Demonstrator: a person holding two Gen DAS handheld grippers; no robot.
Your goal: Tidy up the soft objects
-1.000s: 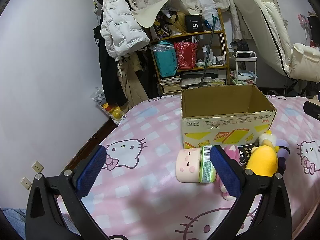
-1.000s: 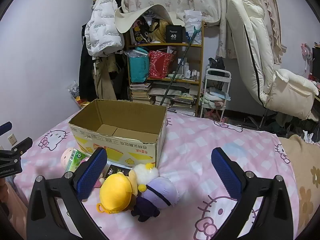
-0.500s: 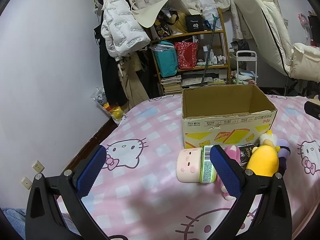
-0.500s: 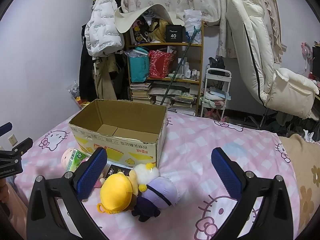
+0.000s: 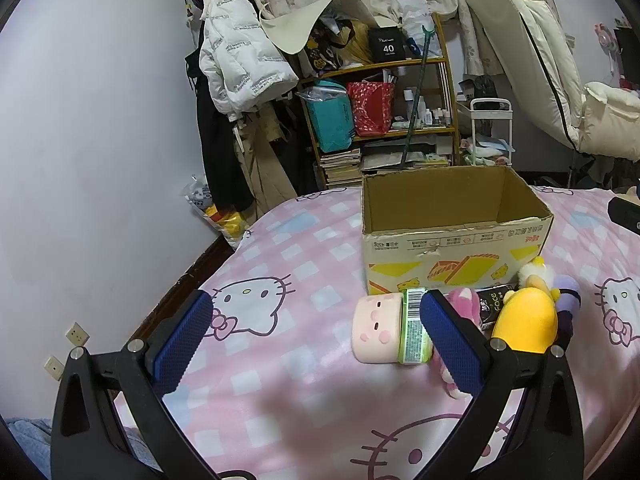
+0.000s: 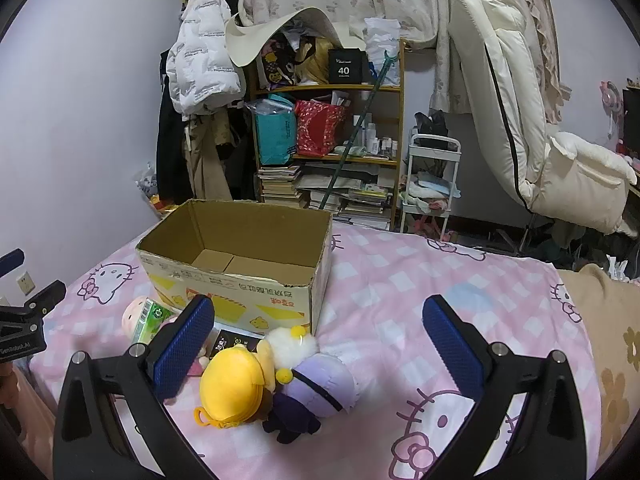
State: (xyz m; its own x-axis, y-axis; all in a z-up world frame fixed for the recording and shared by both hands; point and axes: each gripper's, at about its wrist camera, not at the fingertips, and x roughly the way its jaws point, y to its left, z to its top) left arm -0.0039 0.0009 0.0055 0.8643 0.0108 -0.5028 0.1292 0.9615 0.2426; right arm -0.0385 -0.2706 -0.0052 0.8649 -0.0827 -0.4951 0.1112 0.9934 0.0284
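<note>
An open empty cardboard box [image 5: 452, 236] [image 6: 240, 280] stands on the pink Hello Kitty bedspread [image 5: 280, 320]. In front of it lie soft things: a pink face plush [image 5: 376, 330] [image 6: 134, 314], a green tissue pack [image 5: 414, 328] [image 6: 150, 320], a pink plush [image 5: 460, 308], a black pack [image 5: 494, 308] [image 6: 232, 340], a yellow plush [image 5: 524, 324] [image 6: 232, 384] and a purple-white doll [image 6: 316, 380]. My left gripper [image 5: 316, 340] is open and empty, near the pink face plush. My right gripper [image 6: 320, 344] is open and empty, above the doll.
A cluttered shelf [image 6: 332, 128] with books and bags stands behind the bed. A white jacket [image 5: 240, 60] hangs at the left wall. A white cart [image 6: 432, 184] and a cream recliner [image 6: 540, 140] stand to the right. The bed edge drops off at the left.
</note>
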